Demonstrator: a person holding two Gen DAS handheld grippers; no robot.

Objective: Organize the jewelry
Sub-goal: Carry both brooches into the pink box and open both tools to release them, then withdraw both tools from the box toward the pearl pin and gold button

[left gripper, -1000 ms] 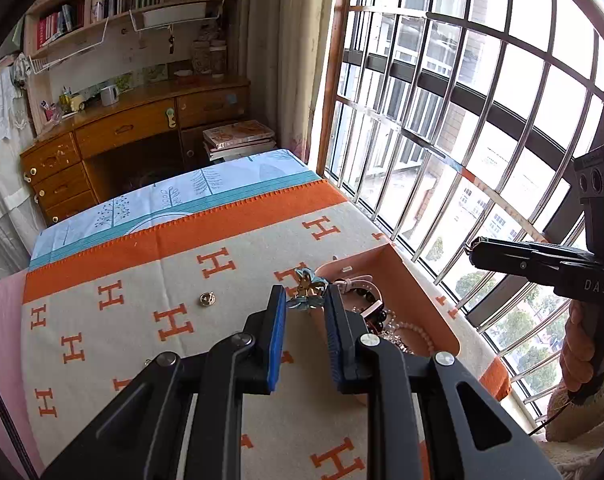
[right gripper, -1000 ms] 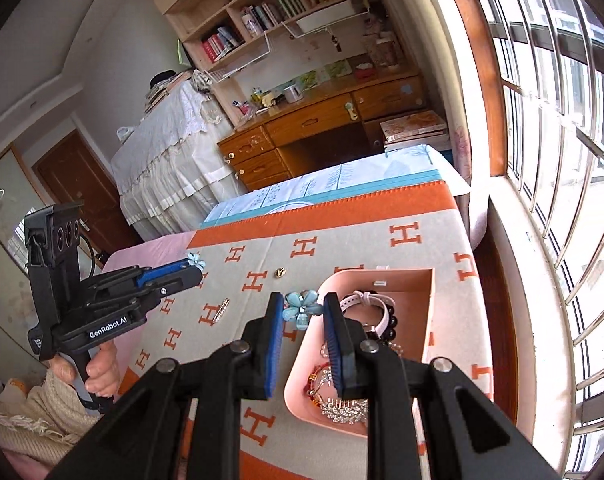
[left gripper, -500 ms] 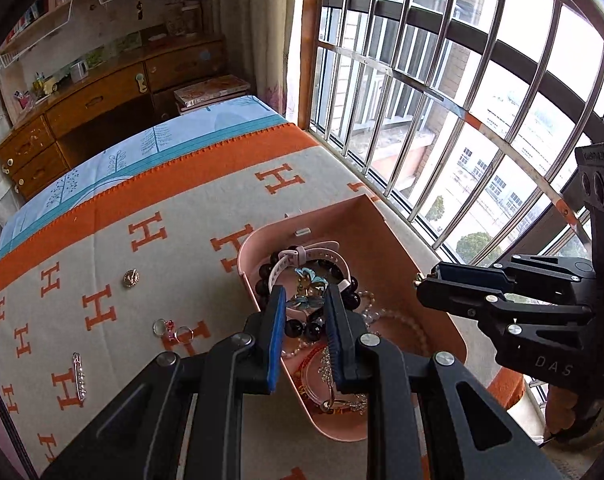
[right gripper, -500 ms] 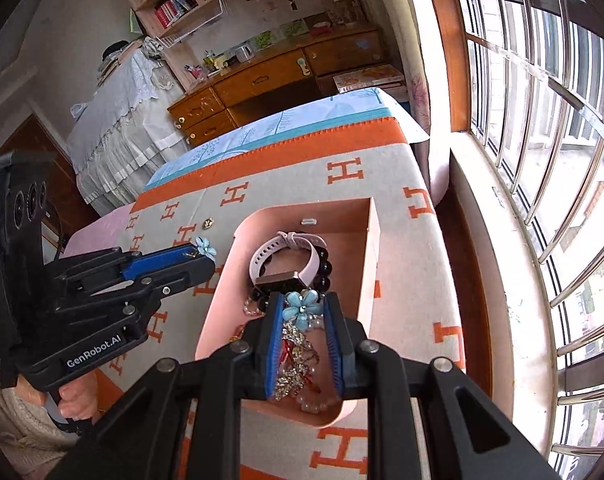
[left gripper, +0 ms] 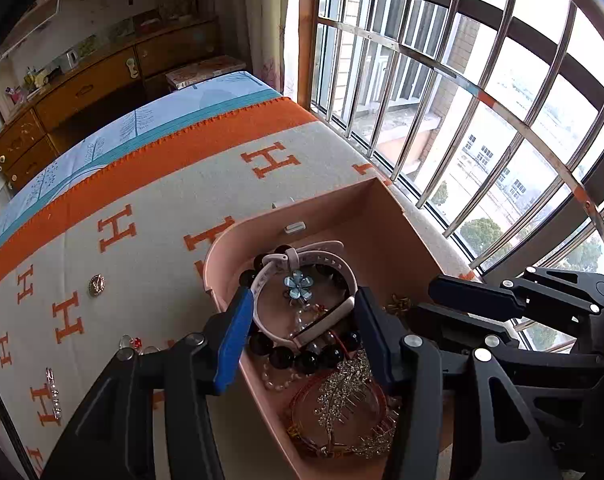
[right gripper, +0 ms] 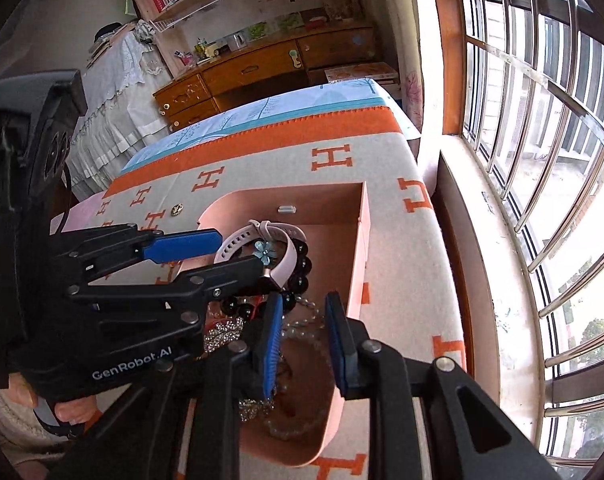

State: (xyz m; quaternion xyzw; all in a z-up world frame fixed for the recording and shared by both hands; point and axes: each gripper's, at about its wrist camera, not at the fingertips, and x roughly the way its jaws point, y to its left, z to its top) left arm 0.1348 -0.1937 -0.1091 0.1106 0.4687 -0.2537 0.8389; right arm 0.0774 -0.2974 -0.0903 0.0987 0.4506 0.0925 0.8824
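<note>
Both tools have dropped over the pink tray (left gripper: 382,216): the left tool (left gripper: 298,320), jaws just opened wide, has released its blue flower earring (left gripper: 298,283) onto the watch (left gripper: 326,258), so the narrow, seemingly empty right tool (right gripper: 300,336) should lift clear gently.

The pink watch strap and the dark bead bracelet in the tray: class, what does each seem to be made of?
Pink watch strap: probably silicone or rubber; matte, smooth, bends in a loop, punched holes. Dark bead bracelet: glossy black beads with bright highlights, perhaps polished stone or glass; cannot tell which.
</note>
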